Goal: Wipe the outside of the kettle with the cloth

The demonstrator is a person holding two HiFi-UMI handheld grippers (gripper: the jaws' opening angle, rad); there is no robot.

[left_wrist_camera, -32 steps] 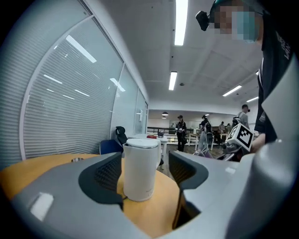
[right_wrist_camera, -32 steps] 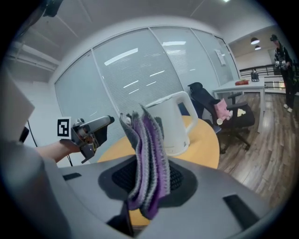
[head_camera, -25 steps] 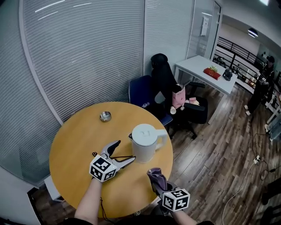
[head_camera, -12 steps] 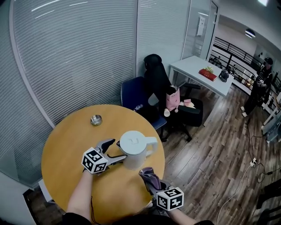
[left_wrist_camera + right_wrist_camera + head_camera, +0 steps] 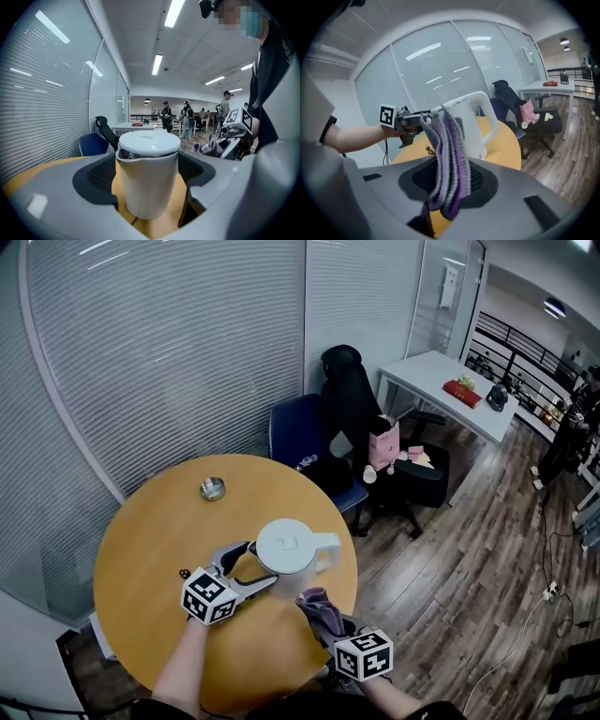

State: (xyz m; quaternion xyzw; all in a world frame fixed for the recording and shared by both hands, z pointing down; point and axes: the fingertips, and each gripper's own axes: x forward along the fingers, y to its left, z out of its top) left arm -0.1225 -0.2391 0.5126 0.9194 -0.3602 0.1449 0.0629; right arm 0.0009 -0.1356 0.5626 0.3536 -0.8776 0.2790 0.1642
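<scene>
A white kettle (image 5: 286, 557) with its lid on stands on the round wooden table (image 5: 150, 549), handle (image 5: 326, 545) pointing right. My left gripper (image 5: 259, 564) is open at the kettle's left side. In the left gripper view the kettle (image 5: 147, 180) fills the space between the two jaws; I cannot tell whether they touch it. My right gripper (image 5: 330, 622) is shut on a purple and grey cloth (image 5: 319, 604) just in front of the kettle. In the right gripper view the cloth (image 5: 447, 159) hangs folded between the jaws, with the kettle (image 5: 472, 129) behind it.
A small metal dish (image 5: 213, 488) sits at the table's far side, and a small dark object (image 5: 184, 573) lies left of my left gripper. A blue chair (image 5: 298, 432) and a black office chair (image 5: 354, 395) stand beyond the table. The table's right edge is near the kettle.
My left gripper has moved in from the left, and its jaws now stand at the kettle's side. My right gripper with the cloth has come nearer the kettle's front.
</scene>
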